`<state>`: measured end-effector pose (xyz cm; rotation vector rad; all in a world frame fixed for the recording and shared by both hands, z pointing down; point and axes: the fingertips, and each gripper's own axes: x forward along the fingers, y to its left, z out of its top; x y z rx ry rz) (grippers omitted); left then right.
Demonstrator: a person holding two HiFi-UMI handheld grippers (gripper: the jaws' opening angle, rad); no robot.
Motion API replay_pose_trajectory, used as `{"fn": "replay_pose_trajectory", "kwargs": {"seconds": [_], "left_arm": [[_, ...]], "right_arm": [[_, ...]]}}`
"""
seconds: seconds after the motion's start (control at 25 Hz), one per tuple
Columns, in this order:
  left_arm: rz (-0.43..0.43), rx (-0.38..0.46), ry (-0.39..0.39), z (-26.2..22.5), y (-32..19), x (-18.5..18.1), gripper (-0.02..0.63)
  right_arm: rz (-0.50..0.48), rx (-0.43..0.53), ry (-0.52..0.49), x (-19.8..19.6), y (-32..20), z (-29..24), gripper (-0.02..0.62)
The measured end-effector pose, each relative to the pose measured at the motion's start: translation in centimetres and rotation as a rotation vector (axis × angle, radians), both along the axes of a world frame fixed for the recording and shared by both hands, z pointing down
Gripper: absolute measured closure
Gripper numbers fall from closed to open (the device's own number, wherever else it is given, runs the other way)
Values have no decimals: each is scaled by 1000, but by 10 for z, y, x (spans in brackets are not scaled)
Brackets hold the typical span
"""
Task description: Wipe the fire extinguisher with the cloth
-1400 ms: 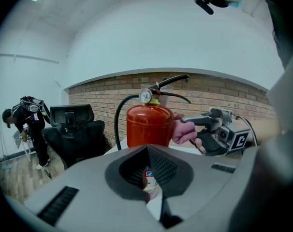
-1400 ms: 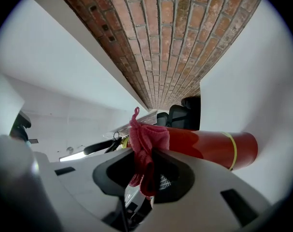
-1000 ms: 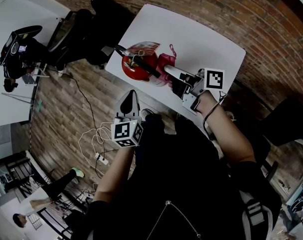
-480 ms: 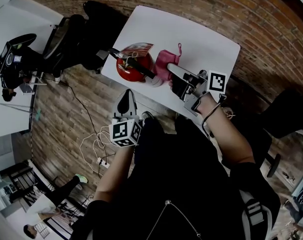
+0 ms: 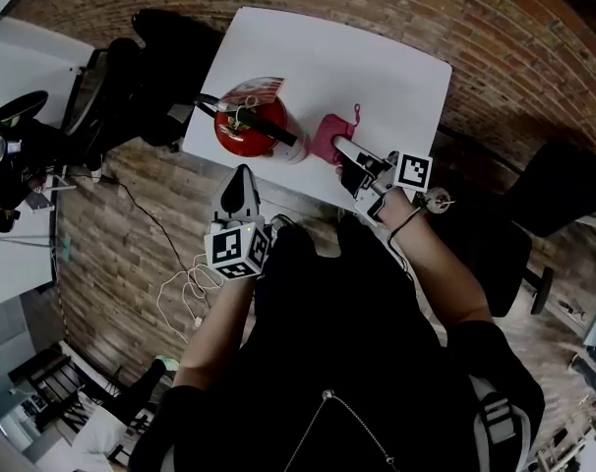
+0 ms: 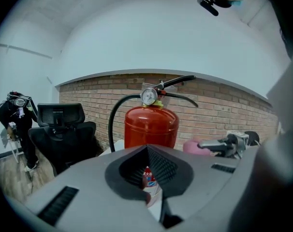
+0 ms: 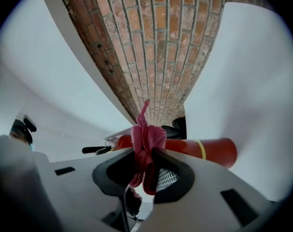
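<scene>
fire extinguisher (image 5: 251, 131): red body, black hose, yellow band | cloth (image 5: 329, 138): pink | table (image 5: 377, 77): white | brick wall (image 6: 224, 115): red-brown, pale mortar grid | 2 marker cubes (image 5: 236, 252): black-and-white squares | chair (image 6: 64, 129): black

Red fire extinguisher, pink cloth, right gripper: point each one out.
Red fire extinguisher (image 6: 151, 127), left gripper view, middle of the cylinder.
Pink cloth (image 7: 147, 138), right gripper view, bunched top.
Right gripper (image 5: 339, 146), head view, between its fingertips.

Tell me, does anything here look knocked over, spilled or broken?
Nothing looks spilled or damaged. The fire extinguisher stands upright on the white table, though fairly near its edge. The pink cloth is bunched up in the right tool, which is simply how it is being gripped.
</scene>
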<state>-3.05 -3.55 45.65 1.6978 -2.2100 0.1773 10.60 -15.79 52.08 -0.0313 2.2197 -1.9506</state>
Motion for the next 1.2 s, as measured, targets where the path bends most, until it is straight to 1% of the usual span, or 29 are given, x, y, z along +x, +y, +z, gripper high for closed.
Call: {"fn": "replay_pose_trajectory", "kwargs": {"seconds": [0.16, 0.28, 0.4, 0.6, 0.76, 0.92, 1.08, 1.2], "left_arm": [[34, -6, 1, -2, -4, -13, 577], [73, -9, -1, -3, -8, -20, 577], [116, -22, -2, -1, -10, -27, 577], [179, -61, -4, 14, -7, -39, 577], [219, -81, -8, 22, -9, -48, 575], [254, -98, -17, 28, -8, -57, 577], [275, -111, -22, 34, -7, -62, 577], [288, -115, -25, 36, -7, -64, 577]], "right_arm": [[46, -31, 98, 5, 19, 57, 494], [87, -121, 192, 10, 34, 114, 494], [116, -178, 240, 5, 47, 158, 494], [147, -174, 354, -19, 59, 214, 494], [167, -175, 385, -39, 59, 244, 494], [199, -189, 438, -46, 63, 267, 494], [238, -194, 444, -48, 60, 279, 494], [247, -190, 441, -52, 58, 282, 494]]}}
